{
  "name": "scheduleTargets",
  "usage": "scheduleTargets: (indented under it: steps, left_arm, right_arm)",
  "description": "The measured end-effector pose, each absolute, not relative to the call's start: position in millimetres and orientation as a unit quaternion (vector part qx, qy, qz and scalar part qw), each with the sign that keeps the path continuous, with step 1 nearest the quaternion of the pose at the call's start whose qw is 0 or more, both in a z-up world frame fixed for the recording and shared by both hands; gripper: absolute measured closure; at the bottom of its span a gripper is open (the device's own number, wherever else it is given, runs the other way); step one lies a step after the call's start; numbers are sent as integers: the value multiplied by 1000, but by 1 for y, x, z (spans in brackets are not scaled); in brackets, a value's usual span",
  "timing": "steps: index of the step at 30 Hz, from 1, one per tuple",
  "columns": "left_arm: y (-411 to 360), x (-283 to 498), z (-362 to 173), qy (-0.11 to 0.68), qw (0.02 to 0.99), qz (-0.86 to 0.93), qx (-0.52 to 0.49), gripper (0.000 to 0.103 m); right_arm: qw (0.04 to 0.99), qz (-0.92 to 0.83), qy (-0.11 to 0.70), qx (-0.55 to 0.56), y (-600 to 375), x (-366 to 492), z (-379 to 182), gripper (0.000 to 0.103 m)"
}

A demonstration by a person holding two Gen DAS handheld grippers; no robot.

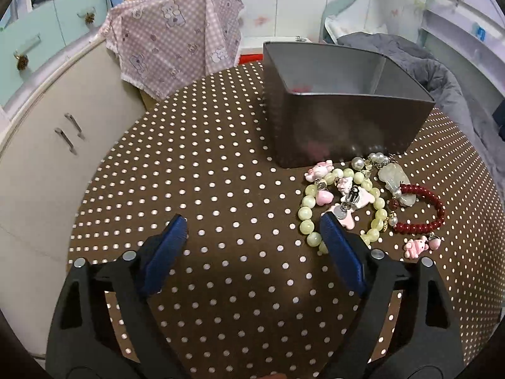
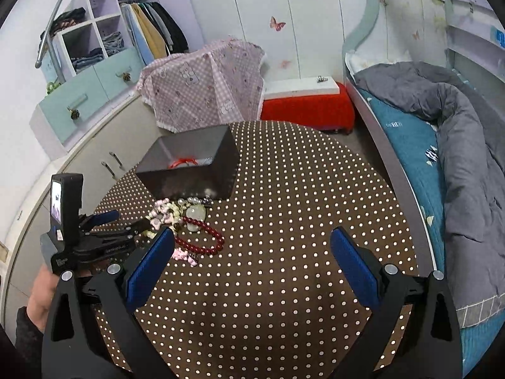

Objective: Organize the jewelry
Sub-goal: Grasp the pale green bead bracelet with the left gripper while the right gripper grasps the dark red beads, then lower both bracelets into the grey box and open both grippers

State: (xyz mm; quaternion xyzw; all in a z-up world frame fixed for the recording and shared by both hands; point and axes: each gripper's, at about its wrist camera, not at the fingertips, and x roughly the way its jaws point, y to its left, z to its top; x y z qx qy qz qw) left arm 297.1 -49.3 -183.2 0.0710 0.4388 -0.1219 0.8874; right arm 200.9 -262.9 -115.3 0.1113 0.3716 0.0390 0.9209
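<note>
Closest in the left wrist view, my left gripper [image 1: 252, 230] gapes wide, empty, beside a jewelry pile [image 1: 369, 199] before the grey box [image 1: 341, 107]. From the right wrist, my right gripper [image 2: 252, 243] also spreads empty; red bracelet [image 2: 202, 240] lies left.

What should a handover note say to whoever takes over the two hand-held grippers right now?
Left hand-held gripper: open, empty, over the table beside the jewelry pile.
Right hand-held gripper: open, empty, right of the pile.
Gray box: something red already lies inside.
On the dotted cloth in front of the box: pale green bead bracelet, dark red bead bracelet, pink charms, pearl piece.
Left to do: move these into the box.
</note>
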Motion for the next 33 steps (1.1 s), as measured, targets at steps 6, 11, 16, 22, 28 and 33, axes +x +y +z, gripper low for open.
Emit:
scheduleTargets:
  steps: [6,11,16,22,28,33]
  left_arm:
    - [-64,293,-183,433,879,-174,95,72]
    - [-60,286,-179,437,869,-223,72,94]
    - [-34,278,-162,427,874,-228,40,94]
    - [-26,259,-141,403,882,-241,41,94]
    - [-11,251,-118,379,894,-236,29,94]
    - [-3,246,-94,350,903,-248,24,94]
  right_arm:
    - [914,50,391,95,-251,220,-131,8]
    - [909,70,408,56,-233,243,-147,8]
    - [901,95,423,12,-214,261,-161,11]
    - [885,107,450,-45,-198,282,-185,46]
    - [881,132,450,-62,-187,280,-183,97]
    - [894,136,426,-25,-204,260,-158,97]
